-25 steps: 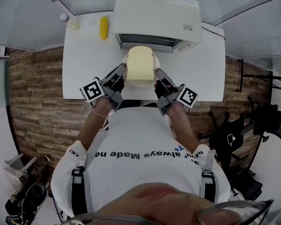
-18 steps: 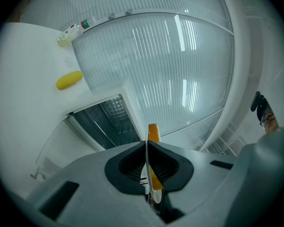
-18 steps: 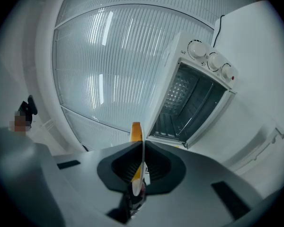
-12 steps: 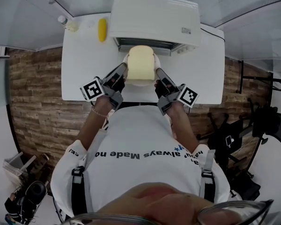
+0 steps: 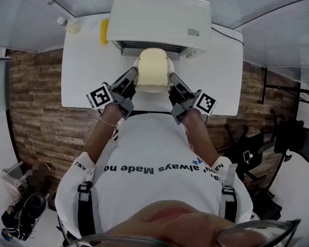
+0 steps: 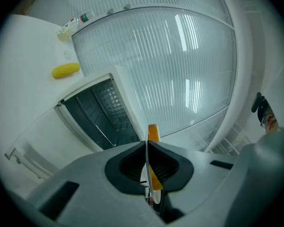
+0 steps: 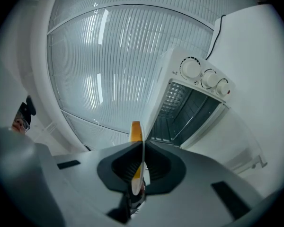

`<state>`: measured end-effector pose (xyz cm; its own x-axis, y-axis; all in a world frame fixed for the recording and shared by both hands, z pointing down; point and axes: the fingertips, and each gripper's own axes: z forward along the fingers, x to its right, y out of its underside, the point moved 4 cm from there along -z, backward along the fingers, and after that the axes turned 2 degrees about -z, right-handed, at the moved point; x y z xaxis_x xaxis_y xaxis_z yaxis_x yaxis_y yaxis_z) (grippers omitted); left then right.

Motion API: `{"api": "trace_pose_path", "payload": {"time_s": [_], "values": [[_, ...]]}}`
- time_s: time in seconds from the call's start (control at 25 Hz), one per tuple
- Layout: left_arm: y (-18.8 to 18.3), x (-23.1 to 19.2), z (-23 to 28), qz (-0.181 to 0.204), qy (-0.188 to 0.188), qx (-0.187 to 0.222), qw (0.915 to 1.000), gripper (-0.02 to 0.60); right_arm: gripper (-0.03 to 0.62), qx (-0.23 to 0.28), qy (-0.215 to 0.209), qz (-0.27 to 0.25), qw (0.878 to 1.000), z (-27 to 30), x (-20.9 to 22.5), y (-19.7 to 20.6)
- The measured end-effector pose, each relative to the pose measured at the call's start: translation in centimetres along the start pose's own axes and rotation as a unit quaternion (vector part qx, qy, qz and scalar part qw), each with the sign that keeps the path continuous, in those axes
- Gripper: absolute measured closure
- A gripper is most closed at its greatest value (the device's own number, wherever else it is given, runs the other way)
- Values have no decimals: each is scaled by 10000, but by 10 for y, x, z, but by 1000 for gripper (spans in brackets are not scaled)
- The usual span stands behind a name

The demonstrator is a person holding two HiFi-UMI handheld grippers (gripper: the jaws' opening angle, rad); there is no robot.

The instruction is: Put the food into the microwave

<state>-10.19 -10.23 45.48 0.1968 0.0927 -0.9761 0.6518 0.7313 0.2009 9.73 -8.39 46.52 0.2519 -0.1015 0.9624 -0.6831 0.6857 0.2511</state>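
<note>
Head view: left gripper (image 5: 134, 74) and right gripper (image 5: 171, 78) tight on plate (image 5: 153, 89) rim

A white table (image 5: 77, 86) stands on a wood-plank floor (image 5: 36, 107) before ribbed translucent wall panels (image 6: 170, 56), with black chairs (image 5: 293, 138) at right.

This looks like a staged test booth in a lab or office. A white table (image 5: 82, 60) carries a small microwave (image 5: 159, 19), ribbed translucent panels (image 6: 180, 56) wall it in, and office chairs (image 5: 293, 135) stand on the wood-plank floor (image 5: 36, 96).
</note>
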Motion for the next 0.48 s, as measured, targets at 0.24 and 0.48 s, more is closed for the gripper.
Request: {"api": "trace_pose_path", "payload": {"time_s": [0.24, 0.48], "values": [[6, -5, 10, 315, -106, -102, 9994, 563, 572, -56, 7, 14, 10000, -8, 8, -10], [11, -17, 12, 146, -231, -142, 9995, 563, 572, -162, 124, 93, 9997, -9, 22, -7]]}}
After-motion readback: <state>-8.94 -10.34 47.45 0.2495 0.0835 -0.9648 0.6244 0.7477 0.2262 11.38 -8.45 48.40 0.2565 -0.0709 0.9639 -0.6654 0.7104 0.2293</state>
